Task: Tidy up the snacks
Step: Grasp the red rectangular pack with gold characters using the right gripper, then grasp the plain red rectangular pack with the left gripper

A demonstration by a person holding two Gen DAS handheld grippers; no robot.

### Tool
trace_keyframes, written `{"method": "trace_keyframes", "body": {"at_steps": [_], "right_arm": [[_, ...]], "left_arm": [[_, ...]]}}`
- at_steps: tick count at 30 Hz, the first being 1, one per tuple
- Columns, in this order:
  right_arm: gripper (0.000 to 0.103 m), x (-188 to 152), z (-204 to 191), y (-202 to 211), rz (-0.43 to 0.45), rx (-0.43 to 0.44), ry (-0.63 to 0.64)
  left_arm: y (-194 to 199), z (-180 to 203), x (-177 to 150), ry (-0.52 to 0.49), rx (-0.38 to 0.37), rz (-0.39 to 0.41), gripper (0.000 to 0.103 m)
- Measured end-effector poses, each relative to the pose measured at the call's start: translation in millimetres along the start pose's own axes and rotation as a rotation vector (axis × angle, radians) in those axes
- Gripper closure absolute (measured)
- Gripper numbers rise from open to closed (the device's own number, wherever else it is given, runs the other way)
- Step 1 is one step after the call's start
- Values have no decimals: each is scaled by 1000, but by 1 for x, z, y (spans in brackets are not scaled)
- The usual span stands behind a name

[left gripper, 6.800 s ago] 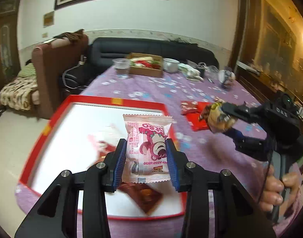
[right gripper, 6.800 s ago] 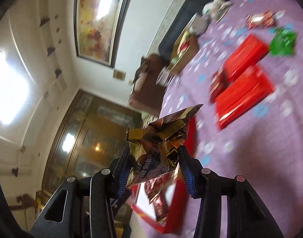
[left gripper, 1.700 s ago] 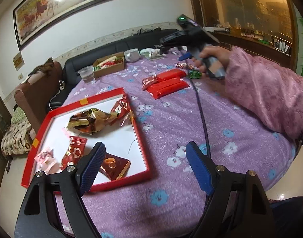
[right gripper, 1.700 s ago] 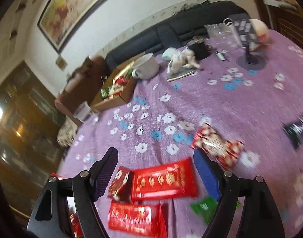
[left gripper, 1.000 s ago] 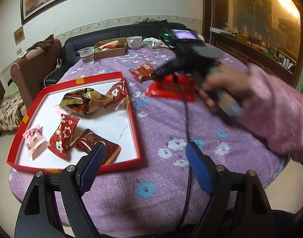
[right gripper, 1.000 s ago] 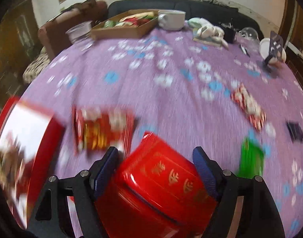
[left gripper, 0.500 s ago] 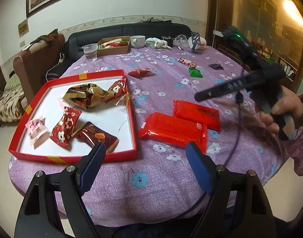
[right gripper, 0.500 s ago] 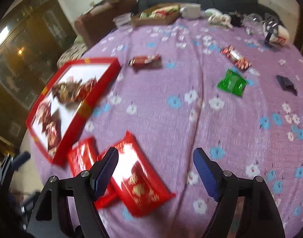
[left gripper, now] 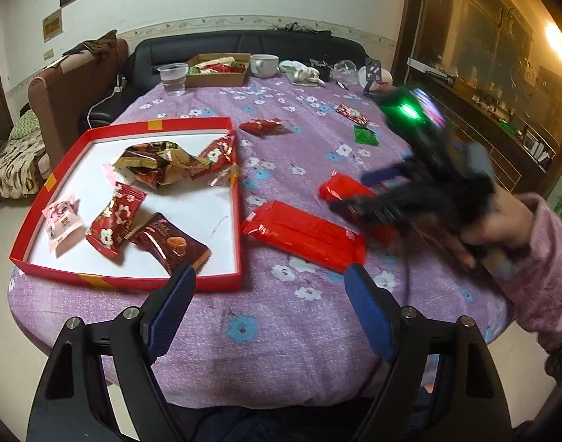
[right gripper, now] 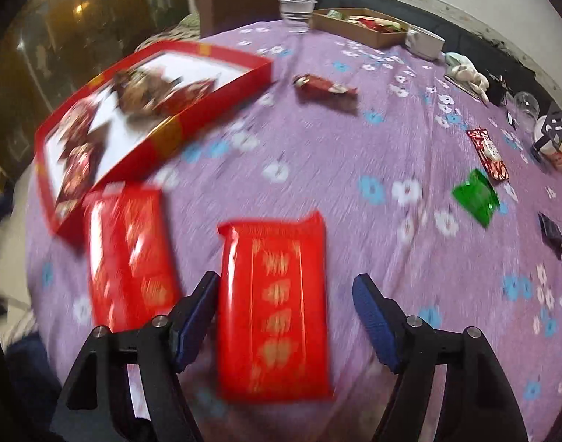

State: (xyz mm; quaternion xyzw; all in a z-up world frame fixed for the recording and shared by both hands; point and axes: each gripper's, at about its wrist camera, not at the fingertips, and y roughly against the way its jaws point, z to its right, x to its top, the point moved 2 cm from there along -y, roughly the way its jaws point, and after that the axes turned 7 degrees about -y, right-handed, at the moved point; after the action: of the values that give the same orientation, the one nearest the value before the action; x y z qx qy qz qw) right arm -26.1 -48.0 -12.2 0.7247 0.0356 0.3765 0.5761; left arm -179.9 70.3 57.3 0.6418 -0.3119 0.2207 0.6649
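Your right gripper (right gripper: 284, 305) is closing over the red flat snack pack (right gripper: 273, 309) lying on the purple tablecloth (right gripper: 354, 169), near the red tray (right gripper: 214, 99); the pads aren't pressing yet. The pack looks light, with slick crinkly film, probably semi-stiff, so pinch across the narrow width at mid-length. Your left gripper (left gripper: 270, 309) hangs wide open, holding nothing, above the table edge.

Left gripper (left gripper: 270, 298) tilted downward, jaws spread wide with nothing between them, right gripper (right gripper: 286, 300) pitched steeply down, jaws closing, pads not yet pressing, right hand (left gripper: 502, 224) in a pink sleeve (left gripper: 542, 276) gripping its handle.
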Motion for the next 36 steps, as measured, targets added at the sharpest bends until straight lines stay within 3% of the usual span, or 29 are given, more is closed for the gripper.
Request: {"method": "trace_keyframes", "body": {"at_steps": [2, 3, 7, 9, 13, 17, 22, 26, 28, 33, 36], "right_arm": [[46, 14, 10, -6, 10, -20, -38], [46, 24, 20, -9, 20, -53, -74], [50, 39, 46, -15, 34, -56, -152], [51, 39, 60, -14, 84, -36, -199], [50, 37, 93, -10, 139, -93, -266], [47, 38, 122, -6, 124, 2, -348], [47, 38, 132, 6, 117, 61, -406], [46, 36, 139, 18, 125, 104, -445], [46, 34, 146, 22, 125, 117, -473], [44, 30, 169, 31, 115, 177, -554], [44, 29, 170, 33, 101, 202, -545]], "left_arm": [[-1, 5, 3, -5, -15, -16, 20], [-1, 6, 5, -3, -25, -23, 20], [-13, 15, 15, 34, -77, -84, 20], [-25, 21, 21, 57, -91, -126, 20], [-51, 28, 32, 101, -46, -214, 20], [-76, 32, 32, 118, -7, -289, 20], [-103, 28, 32, 184, -44, -377, 20], [-115, 29, 43, 163, -29, -377, 18], [-119, 31, 50, 150, -61, -360, 18], [-141, 50, 70, -28, -63, -346, 17], [-139, 44, 73, -19, -59, -340, 17]]}}
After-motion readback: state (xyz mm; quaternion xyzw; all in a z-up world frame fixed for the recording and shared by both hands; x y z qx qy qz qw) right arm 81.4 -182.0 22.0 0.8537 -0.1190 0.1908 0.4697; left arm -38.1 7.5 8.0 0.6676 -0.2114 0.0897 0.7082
